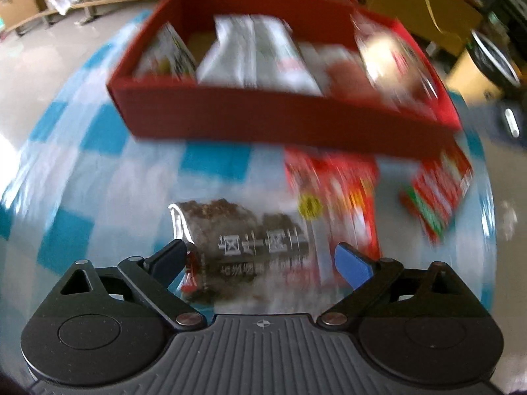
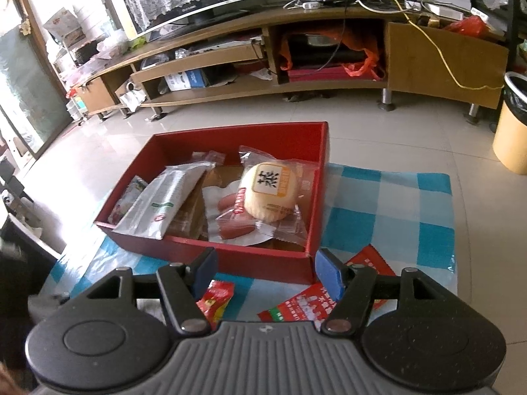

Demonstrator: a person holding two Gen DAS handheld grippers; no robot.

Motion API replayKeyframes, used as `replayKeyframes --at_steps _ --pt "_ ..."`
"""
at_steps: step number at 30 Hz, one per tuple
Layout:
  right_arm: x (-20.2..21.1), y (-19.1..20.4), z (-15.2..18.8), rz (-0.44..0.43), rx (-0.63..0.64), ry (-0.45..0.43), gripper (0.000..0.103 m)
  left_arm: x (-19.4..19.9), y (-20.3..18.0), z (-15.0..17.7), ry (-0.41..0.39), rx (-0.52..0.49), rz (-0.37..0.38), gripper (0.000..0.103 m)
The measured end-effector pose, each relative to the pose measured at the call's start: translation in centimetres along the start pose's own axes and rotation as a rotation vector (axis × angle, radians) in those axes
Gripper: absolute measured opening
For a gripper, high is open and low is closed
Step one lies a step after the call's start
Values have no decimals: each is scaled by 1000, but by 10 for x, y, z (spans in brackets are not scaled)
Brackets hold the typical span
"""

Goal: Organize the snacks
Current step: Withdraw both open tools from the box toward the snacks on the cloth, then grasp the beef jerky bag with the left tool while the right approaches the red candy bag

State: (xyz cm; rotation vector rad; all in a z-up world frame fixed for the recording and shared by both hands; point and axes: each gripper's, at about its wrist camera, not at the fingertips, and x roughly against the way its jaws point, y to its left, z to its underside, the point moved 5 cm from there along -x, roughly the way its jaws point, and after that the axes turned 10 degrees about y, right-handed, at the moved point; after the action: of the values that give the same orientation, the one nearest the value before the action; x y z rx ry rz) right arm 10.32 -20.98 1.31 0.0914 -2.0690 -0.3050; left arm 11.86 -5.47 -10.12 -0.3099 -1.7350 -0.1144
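Observation:
A red box [image 2: 263, 261] stands on a blue-and-white checked cloth [image 2: 388, 214]. It holds a round bun packet [image 2: 268, 194], wrapped sausages [image 2: 230, 228] and a silver packet [image 2: 164, 204]. My right gripper [image 2: 267, 271] hovers open over the box's near wall with nothing between its fingers. In the blurred left wrist view a brown snack packet [image 1: 243, 240] in clear wrap lies on the cloth in front of the red box [image 1: 263, 121]. My left gripper [image 1: 263, 258] is open wide, with its fingers on either side of the packet and not pressing it.
Red snack packets [image 1: 332, 197] [image 1: 438, 191] lie on the cloth beside the brown one, and red packets [image 2: 217, 299] [image 2: 316, 302] also show under the right gripper. A long wooden TV stand [image 2: 296, 49] and a yellow bin [image 2: 510, 125] stand beyond on the tiled floor.

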Motion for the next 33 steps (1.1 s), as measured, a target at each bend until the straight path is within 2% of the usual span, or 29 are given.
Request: replayKeyframes --at_steps 4,8,11,14,16,18,20,22,25,27,30,33 --pt "2 4 1 -15 14 2 67 7 -4 39 84 -64 25 100" --pt "6 4 2 -27 20 1 68 23 -1 58 112 -127 40 99" --pt "9 0 3 -35 12 -3 69 38 -9 65 88 -269 -29 100" --pt "9 -4 3 -29 5 -3 69 40 -18 65 64 -465 -133 100" --pt "8 -5 3 -27 0 -1 69 37 -22 67 79 -598 -198 100" --pt "6 -5 3 -27 3 5 69 37 -27 71 68 -664 -238 100" --pt "4 -3 3 -22 12 9 69 35 -26 70 65 -613 -213 100" --pt "3 -3 3 -22 19 14 69 30 -14 61 76 -410 -169 100" --pt "3 -2 2 -29 21 15 69 29 16 63 85 -60 -18 100" --pt "4 -1 2 -38 21 13 69 27 34 72 91 90 44 100" --pt "5 0 4 -39 30 14 69 17 44 74 128 169 66 98" --pt "8 0 4 -43 32 7 70 21 42 62 69 175 31 99"
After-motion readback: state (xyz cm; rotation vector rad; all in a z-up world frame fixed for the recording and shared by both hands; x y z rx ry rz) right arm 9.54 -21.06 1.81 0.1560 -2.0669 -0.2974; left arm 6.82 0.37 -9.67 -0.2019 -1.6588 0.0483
